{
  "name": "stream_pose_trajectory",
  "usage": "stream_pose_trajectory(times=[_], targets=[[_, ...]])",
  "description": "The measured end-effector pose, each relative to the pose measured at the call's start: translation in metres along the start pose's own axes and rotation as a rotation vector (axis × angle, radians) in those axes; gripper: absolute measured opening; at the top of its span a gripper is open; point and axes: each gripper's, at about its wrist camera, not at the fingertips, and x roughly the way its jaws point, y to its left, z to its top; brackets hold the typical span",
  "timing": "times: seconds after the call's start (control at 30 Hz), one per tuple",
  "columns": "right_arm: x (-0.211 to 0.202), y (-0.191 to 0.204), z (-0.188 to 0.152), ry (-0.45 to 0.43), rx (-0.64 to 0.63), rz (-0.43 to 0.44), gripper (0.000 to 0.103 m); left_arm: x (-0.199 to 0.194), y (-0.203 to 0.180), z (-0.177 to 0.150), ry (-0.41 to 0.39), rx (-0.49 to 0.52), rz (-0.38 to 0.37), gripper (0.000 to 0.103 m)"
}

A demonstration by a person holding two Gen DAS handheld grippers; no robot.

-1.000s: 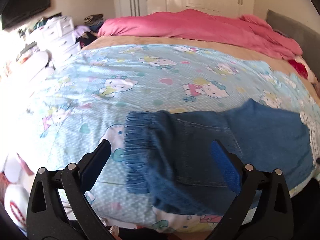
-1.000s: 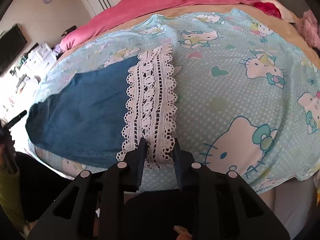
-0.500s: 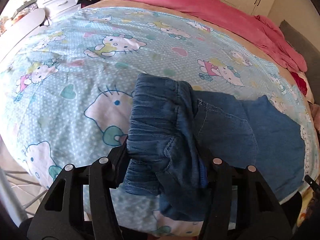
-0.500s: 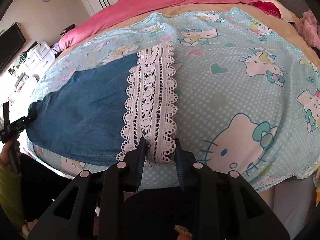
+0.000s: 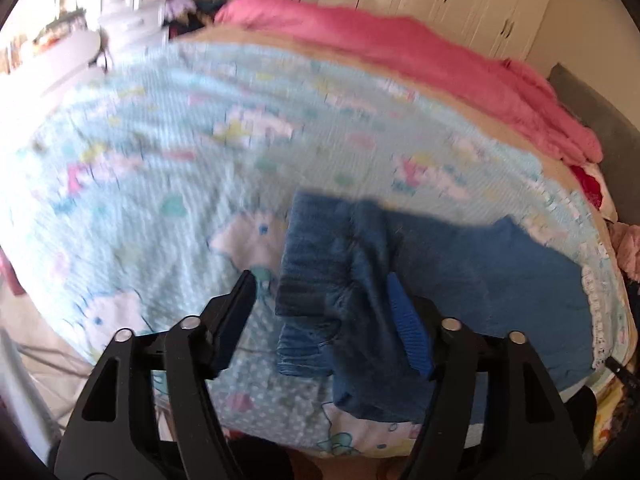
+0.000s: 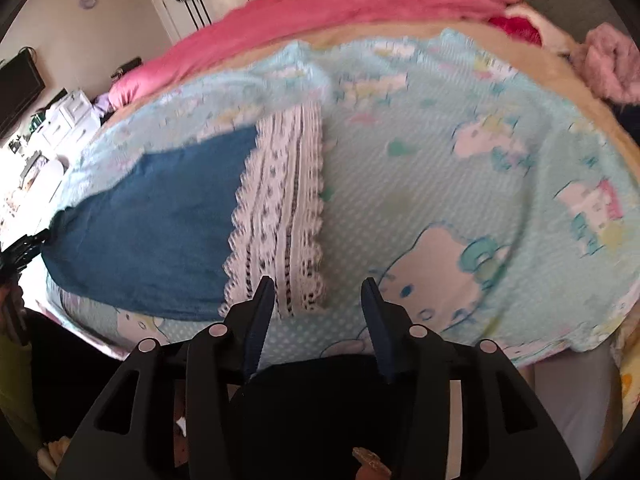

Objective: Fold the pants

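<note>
**Both grips let go as the pants settle on the bed**

I am opening both sets of fingers at once. Half a second ago my left gripper [image 5: 320, 308] was pinched on the gathered waistband of the blue pants [image 5: 460, 280], and my right gripper [image 6: 318, 308] was closed on the white lace hem [image 6: 280, 216]. Now both have released: the left fingers stand apart and are opening, with the waistband bunched between them but no pad visibly pressing it, and the right fingers are opening too, with only the near end of the lace hem just ahead of the gap. I judge that the garment has been laid out and let go, so the actual fold is not yet made and a fresh grasp comes next.

The pants lie along the near edge of the bed [image 5: 160, 160], on the pale blue cartoon-cat sheet, well short of the pink blanket [image 5: 440, 64] heaped at the far side.

The left wrist view shows the waistband end, rumpled and doubled over itself, with the leg running off to the right of it. The right wrist view shows what that one barely catches: the lace hem, lying flat, and the smooth denim to the left of it. Both frames are blurred, so finer creases are unclear.
</note>
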Motion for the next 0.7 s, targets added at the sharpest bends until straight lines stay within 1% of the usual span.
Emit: stream_pose_trajectory(times=[0.03,0.1,0.13,0.2,0.23,0.27,0.3,0.33,0.37,0.43,0.53,0.63,0.7], targets=[[-0.006,0.002,0.002,-0.020,-0.008,-0.004,0.052,-0.006,-0.004,0.002,-0.019,0.015,0.005,0.073],[-0.014,0.006,0.006,-0.050,-0.017,-0.006,0.055,-0.017,-0.014,0.006,-0.045,0.051,0.009,0.079],[-0.017,0.009,0.009,-0.065,-0.024,0.000,0.056,-0.021,-0.020,0.007,-0.054,0.067,0.000,0.080],[-0.020,0.020,0.013,-0.086,-0.045,0.012,0.063,-0.027,-0.036,0.007,-0.066,0.106,-0.030,0.088],[-0.020,0.025,0.014,-0.092,-0.055,0.014,0.067,-0.030,-0.042,0.007,-0.069,0.117,-0.048,0.090],[-0.020,0.030,0.016,-0.099,-0.067,0.018,0.069,-0.031,-0.048,0.006,-0.070,0.125,-0.061,0.092],[-0.019,0.038,0.018,-0.105,-0.082,0.024,0.071,-0.033,-0.054,0.005,-0.068,0.133,-0.074,0.093],[-0.017,0.045,0.020,-0.107,-0.096,0.030,0.077,-0.033,-0.060,0.005,-0.063,0.141,-0.087,0.093],[-0.015,0.051,0.023,-0.111,-0.107,0.039,0.078,-0.032,-0.066,0.004,-0.058,0.150,-0.101,0.093],[-0.010,0.063,0.029,-0.117,-0.123,0.061,0.080,-0.029,-0.079,0.002,-0.046,0.162,-0.107,0.093],[0.001,0.082,0.037,-0.110,-0.158,0.082,0.080,-0.022,-0.094,-0.001,-0.017,0.183,-0.116,0.093],[0.013,0.100,0.045,-0.104,-0.190,0.090,0.080,-0.014,-0.116,-0.005,0.010,0.237,-0.140,0.093],[0.020,0.108,0.049,-0.096,-0.198,0.088,0.080,-0.011,-0.124,-0.006,0.007,0.245,-0.152,0.093]])
